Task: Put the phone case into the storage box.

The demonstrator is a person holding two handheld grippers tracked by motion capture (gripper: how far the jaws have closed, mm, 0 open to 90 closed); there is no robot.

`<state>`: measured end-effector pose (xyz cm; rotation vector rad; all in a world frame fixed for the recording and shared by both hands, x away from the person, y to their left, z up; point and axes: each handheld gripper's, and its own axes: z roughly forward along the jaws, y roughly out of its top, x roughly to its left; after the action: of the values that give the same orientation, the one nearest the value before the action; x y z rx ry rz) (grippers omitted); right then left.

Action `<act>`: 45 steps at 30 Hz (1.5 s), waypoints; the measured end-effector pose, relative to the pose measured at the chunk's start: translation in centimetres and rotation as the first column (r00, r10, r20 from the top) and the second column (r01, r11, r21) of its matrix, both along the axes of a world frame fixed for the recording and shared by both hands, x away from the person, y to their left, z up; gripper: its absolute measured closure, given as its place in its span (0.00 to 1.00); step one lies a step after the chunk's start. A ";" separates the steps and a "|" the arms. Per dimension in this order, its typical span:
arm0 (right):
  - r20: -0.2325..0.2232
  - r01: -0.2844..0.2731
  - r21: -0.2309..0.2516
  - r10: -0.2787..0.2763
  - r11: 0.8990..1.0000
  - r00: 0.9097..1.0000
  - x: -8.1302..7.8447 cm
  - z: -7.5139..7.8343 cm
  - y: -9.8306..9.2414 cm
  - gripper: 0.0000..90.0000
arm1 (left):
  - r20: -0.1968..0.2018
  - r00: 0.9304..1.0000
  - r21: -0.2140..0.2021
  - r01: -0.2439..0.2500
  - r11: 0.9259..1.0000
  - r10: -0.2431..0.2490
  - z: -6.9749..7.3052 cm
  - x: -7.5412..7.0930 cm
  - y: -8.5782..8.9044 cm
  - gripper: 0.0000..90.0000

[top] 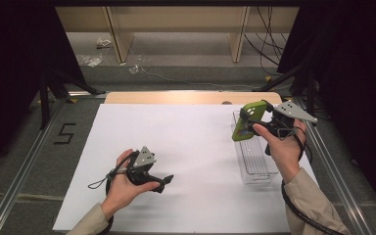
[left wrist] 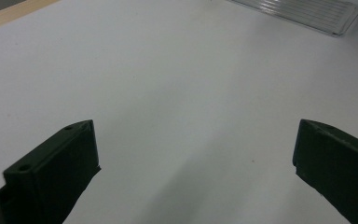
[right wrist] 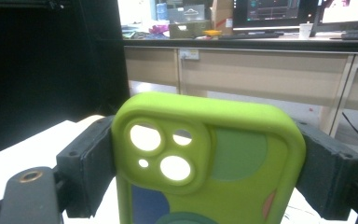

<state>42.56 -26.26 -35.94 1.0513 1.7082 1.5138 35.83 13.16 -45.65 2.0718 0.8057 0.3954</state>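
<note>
Two black jaws of the right gripper (top: 248, 121) are clamping a green phone case (right wrist: 209, 163) by its long sides, holding it raised over the far end of the clear plastic tray (top: 254, 169) on the white table (top: 186, 147). Nearer the person, the left gripper (top: 164, 182) is resting low, jaws standing wide apart and gripping nothing

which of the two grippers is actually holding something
The right gripper: its jaws clamp the sides of a green phone case, raised over the clear tray. The left gripper is open with nothing between its jaws, low over the white sheet.
</note>
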 end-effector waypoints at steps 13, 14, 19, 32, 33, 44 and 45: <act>0.002 0.041 -0.016 -0.041 0.999 0.999 0.3 -0.1 -1.0 0.19 | -0.001 1.000 0.007 0.001 1.000 -0.001 -0.1 -0.1 0.2 0.00; 0.001 0.047 -0.021 -0.047 0.999 0.999 0.3 -0.1 -1.1 0.19 | 0.000 1.000 0.009 -0.001 1.000 0.001 -0.2 -0.1 0.2 0.00; -0.005 0.061 -0.033 -0.061 0.998 0.998 0.5 -0.4 -1.3 0.19 | 0.000 1.000 0.007 -0.002 1.000 0.002 -0.2 -0.2 0.4 0.00; -0.003 0.093 -0.043 -0.093 0.995 0.996 0.7 -0.6 -2.0 0.19 | 0.002 1.000 0.009 -0.011 1.000 0.011 -0.1 -0.3 0.8 0.00; -0.002 0.095 -0.042 -0.095 0.995 0.995 0.8 -0.6 -2.0 0.19 | 0.002 1.000 0.008 -0.012 1.000 0.012 -0.1 -0.4 0.8 0.00; -0.012 0.098 -0.049 -0.099 0.994 0.995 1.1 -1.0 -2.1 0.19 | 0.000 1.000 0.006 -0.015 1.000 0.015 -0.2 -0.3 1.0 0.00; -0.015 0.097 -0.048 -0.097 0.994 0.995 1.1 -1.0 -2.1 0.19 | 0.000 1.000 0.005 -0.016 1.000 0.016 -0.2 -0.3 1.0 0.00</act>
<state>43.63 -28.33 -36.97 1.1091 1.6718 1.4006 35.48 14.16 -45.86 2.0713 0.8223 0.4069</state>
